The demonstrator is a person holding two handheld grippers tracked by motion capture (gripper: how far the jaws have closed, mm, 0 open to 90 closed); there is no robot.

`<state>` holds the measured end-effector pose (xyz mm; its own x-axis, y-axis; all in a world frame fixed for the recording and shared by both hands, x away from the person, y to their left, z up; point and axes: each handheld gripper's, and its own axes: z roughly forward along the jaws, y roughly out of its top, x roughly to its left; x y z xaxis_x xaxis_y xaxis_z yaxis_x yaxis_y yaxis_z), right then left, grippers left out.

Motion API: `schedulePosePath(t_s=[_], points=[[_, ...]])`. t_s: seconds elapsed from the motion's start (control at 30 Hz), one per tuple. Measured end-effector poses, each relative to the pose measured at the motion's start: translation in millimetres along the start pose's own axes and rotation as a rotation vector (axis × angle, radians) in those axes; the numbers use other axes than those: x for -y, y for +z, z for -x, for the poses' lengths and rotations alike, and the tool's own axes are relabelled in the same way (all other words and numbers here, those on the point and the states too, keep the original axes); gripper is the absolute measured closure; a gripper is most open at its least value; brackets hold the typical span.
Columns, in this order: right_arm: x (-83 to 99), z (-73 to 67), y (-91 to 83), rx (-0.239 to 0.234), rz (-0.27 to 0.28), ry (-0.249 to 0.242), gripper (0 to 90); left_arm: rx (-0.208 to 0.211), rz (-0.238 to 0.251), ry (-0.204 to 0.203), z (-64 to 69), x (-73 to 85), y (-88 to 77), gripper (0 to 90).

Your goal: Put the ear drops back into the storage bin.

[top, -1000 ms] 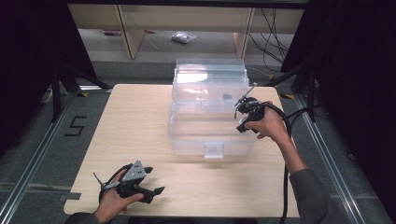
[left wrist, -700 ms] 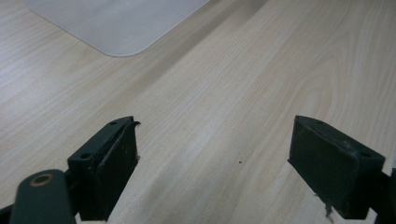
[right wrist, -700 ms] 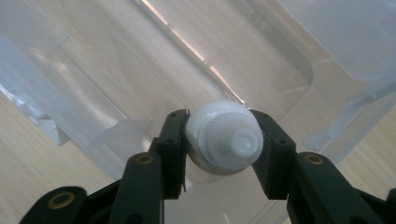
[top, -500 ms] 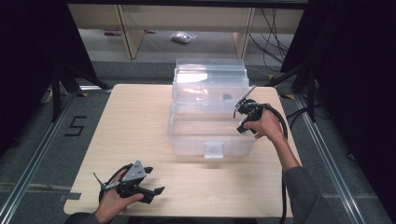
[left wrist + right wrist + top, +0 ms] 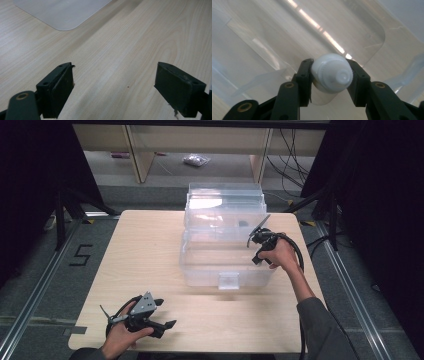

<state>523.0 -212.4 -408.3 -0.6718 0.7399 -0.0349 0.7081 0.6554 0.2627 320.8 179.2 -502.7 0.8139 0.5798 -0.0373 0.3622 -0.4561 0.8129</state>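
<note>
Left gripper (image 5: 159,324): low at the near-left part of the table (image 5: 150,250), held in the left hand (image 5: 124,336). Jaws spread wide, nothing between them. In the left gripper view its two black pads (image 5: 61,87) frame bare wood grain; a corner of the clear plastic lid (image 5: 62,12) lies flat on the table ahead of and left of the jaws, well apart from them.

Clear plastic bin (image 5: 225,247): mid-table, far ahead and to the right of the left gripper. Lid swung open and standing up at the far side. The bin's right wall sits just left of the right gripper.

Right gripper (image 5: 254,236): at the bin's right rim, held in the right hand (image 5: 280,255), cable looping off to the right. Jaws clamped on a white bottle (image 5: 331,72). In the right gripper view the bottle sits squarely between the two fingers (image 5: 304,75), pads pressing both sides, its rounded white cap end facing the camera. Beyond the bottle, past the jaw tips, is the transparent bin interior with the wood showing through the floor. Whether the bottle touches the bin floor: can't tell.
</note>
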Motion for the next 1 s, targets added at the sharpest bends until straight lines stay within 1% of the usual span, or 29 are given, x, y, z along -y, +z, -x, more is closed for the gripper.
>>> schedulePosePath(t_s=[0.03,0.07,0.1,0.13,0.17,0.23,0.27,0.37,0.4,0.43,0.47,0.5,0.6,0.63,0.67,0.7,0.73,0.77,0.8,0.87,0.9,0.93,0.97,1.0], points=[[1.1,0.4,4.6,-0.002,-0.01,0.006,60.2,0.0,0.0,0.0,0.0,-0.1,0.0,14.9],[1.1,0.4,4.6,-0.002,-0.01,0.006,60.2,0.0,0.0,0.0,0.0,-0.1,0.0,14.9],[2.2,1.6,8.5,-0.003,-0.011,-0.003,60.2,-0.001,0.0,-0.001,-0.1,0.1,0.1,14.9],[1.9,0.4,9.5,-0.001,-0.022,0.014,60.2,-0.001,0.0,-0.001,-0.1,0.1,0.1,14.9],[2.1,1.3,11.2,0.007,-0.023,-0.002,60.2,-0.001,-0.001,0.0,-0.2,0.1,0.2,14.9],[1.8,2.0,13.4,0.008,-0.027,-0.008,60.2,-0.001,0.0,0.0,-0.1,0.0,0.1,14.9],[1.4,1.0,13.6,0.002,-0.032,0.007,60.2,-0.001,0.001,-0.001,-0.1,0.0,0.0,14.9],[1.5,1.3,16.4,-0.002,-0.033,0.003,60.1,-0.001,0.0,0.0,-0.2,0.1,0.0,14.9],[1.4,0.7,16.9,-0.001,-0.045,0.013,60.1,-0.001,0.001,0.0,-0.1,0.1,0.0,14.9],[1.9,1.0,18.6,-0.004,-0.043,0.011,60.2,0.0,0.001,0.0,-0.1,0.0,0.0,14.9],[1.8,1.3,19.3,-0.004,-0.037,-0.002,60.1,-0.001,0.001,0.0,0.0,0.0,0.0,14.9],[1.1,0.2,19.5,-0.009,-0.04,0.01,60.1,-0.001,0.001,0.0,-0.1,0.0,0.0,14.9],[0.7,-0.2,22.9,-0.006,-0.049,0.013,60.1,-0.001,0.001,-0.001,-0.1,0.0,0.0,14.9],[0.7,-0.2,22.9,-0.006,-0.049,0.013,60.1,-0.001,0.003,-0.001,-0.2,0.1,0.0,14.9],[1.0,0.2,23.7,-0.003,-0.05,0.007,60.1,-0.005,-0.004,0.008,-0.9,0.0,-0.3,14.9],[0.5,-0.3,23.9,-0.004,-0.051,0.01,60.1,-0.001,0.001,-0.001,-0.3,0.1,0.1,14.9],[0.6,-0.4,24.6,-0.006,-0.051,0.003,60.1,-0.004,-0.006,0.007,-1.0,0.1,-0.2,14.9],[-0.1,-2.0,24.3,-0.008,-0.056,0.018,60.1,0.0,-0.001,-0.001,-0.2,0.2,0.2,14.9],[-0.3,-1.7,24.6,-0.009,-0.054,0.01,60.0,0.0,-0.001,-0.001,-0.1,0.1,0.2,14.9],[-0.7,-2.8,24.9,-0.012,-0.055,0.023,59.8,0.0,0.0,-0.001,0.0,0.0,0.1,14.9],[-0.8,-2.3,25.0,-0.012,-0.052,0.014,59.8,0.0,0.0,-0.001,-0.1,0.1,0.2,14.9],[-1.0,-2.5,24.9,-0.01,-0.056,0.013,59.9,0.0,0.0,-0.002,-0.2,0.1,0.2,14.9],[-1.5,-3.5,24.0,-0.01,-0.073,0.022,59.9,-0.003,-0.006,0.007,-0.9,0.1,-0.2,14.9],[-1.5,-3.5,24.0,-0.01,-0.073,0.022,59.9,-0.003,-0.006,0.007,-0.9,0.1,-0.2,14.9]])
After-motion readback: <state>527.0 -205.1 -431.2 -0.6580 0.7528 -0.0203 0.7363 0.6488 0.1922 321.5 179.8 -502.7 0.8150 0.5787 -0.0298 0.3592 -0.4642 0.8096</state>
